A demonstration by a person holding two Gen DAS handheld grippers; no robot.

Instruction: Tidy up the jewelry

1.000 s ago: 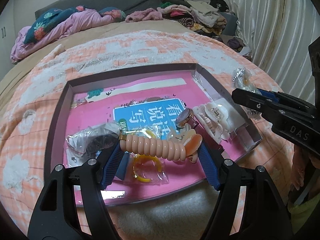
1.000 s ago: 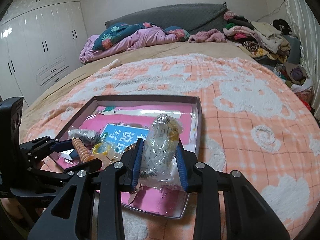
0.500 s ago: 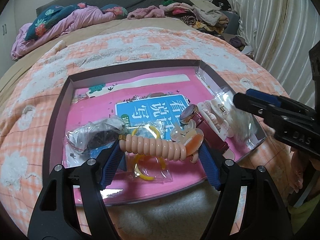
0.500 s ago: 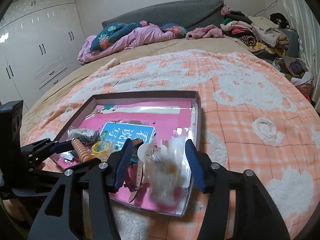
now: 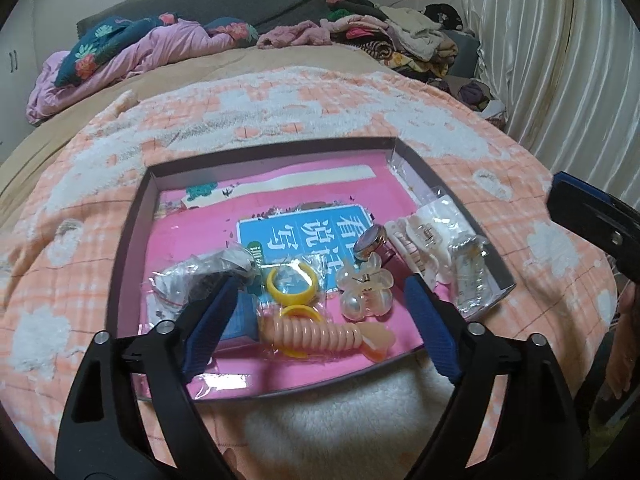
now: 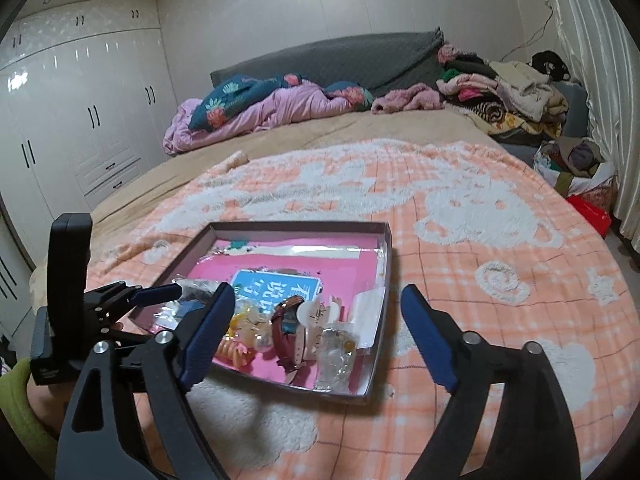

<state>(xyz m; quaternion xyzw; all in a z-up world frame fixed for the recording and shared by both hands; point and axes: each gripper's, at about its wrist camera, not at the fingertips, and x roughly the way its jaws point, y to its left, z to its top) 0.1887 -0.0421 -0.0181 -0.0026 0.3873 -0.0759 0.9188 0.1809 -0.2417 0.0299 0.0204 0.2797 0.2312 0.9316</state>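
Observation:
A shallow grey tray (image 5: 130, 240) with a pink book as its floor lies on the bed. In it are a peach spiral hair tie (image 5: 316, 336), bagged yellow rings (image 5: 292, 284), a clear flower clip (image 5: 364, 294), a watch (image 5: 370, 240), a white claw clip (image 5: 416, 236) and a bagged silver piece (image 5: 470, 276). My left gripper (image 5: 320, 292) hovers over the tray's near side, jaws opening; the hair tie lies loose below them. My right gripper (image 6: 318, 294) is above the tray's (image 6: 300, 228) near right corner, jaws opening and empty, with the silver bag (image 6: 334, 354) lying beneath.
An orange-and-white blanket (image 6: 460, 220) covers the bed around the tray. Crumpled bedding (image 6: 260, 108) and piled clothes (image 6: 508, 88) lie at the far end. White wardrobes (image 6: 80, 120) stand on the left and curtains (image 5: 560, 60) on the right. A dark bagged item (image 5: 200, 280) lies at the tray's near left.
My left jaws spread and the spiral hair tie dropped onto the tray floor. My right jaws let go of the silver bag, which landed in the tray's corner, and the gripper drew back and up.

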